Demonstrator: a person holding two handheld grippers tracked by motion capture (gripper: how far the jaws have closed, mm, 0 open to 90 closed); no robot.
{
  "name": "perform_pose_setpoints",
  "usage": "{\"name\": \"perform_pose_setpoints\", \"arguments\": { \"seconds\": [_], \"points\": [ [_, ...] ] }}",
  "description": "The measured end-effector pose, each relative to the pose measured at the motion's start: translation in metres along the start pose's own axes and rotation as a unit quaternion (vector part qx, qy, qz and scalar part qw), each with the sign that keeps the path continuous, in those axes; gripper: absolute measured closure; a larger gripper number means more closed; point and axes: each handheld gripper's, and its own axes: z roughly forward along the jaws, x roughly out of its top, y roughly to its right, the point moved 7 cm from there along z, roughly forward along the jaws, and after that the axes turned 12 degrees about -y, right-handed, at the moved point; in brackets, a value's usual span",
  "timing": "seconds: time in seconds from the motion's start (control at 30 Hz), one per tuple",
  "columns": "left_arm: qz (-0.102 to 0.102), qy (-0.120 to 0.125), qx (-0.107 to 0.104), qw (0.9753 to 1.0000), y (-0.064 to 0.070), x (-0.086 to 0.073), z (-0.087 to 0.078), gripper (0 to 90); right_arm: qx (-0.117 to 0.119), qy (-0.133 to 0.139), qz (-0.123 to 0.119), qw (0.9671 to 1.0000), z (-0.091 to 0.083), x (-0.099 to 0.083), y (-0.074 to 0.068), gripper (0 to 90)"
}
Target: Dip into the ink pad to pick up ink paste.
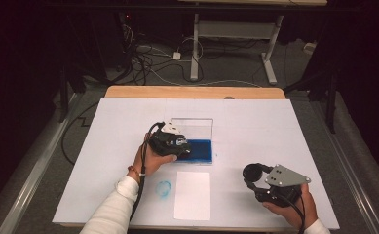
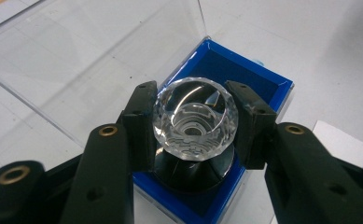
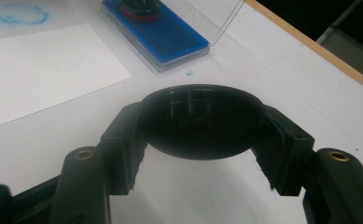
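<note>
Left hand-held gripper (image 2: 195,126) clamped on a clear glass stamp (image 2: 195,119) sitting down in the blue ink pad (image 2: 258,74) with its see-through lid (image 1: 192,126) up, right hand-held gripper (image 3: 202,140) clamped on a round black cap (image 3: 201,122) just above the white counter (image 1: 255,122), well apart from the pad.
</note>
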Motion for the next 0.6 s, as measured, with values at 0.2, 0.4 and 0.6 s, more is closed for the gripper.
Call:
{"name": "perform_pose_setpoints", "arguments": {
  "seconds": [0.2, 0.4, 0.6],
  "points": [
    [0.002, -0.005, 0.002, 1.0, 0.0007, 0.0003, -0.0001, 55.1, 0.0, 0.001, 0.0, 1.0, -0.0001, 0.0, 0.0002, 39.2],
    [0.004, -0.017, 0.007, 0.9998, 0.0016, 0.003, 0.0005, 55.1, -0.009, 0.006, 0.001, 0.9999, -0.0052, 0.0006, 0.0051, 39.2],
    [0.002, -0.02, 0.007, 0.9998, 0.0011, 0.0029, 0.0005, 55.1, -0.011, 0.01, 0.006, 0.9999, -0.0076, 0.0003, 0.0078, 39.2]
  ]
}}
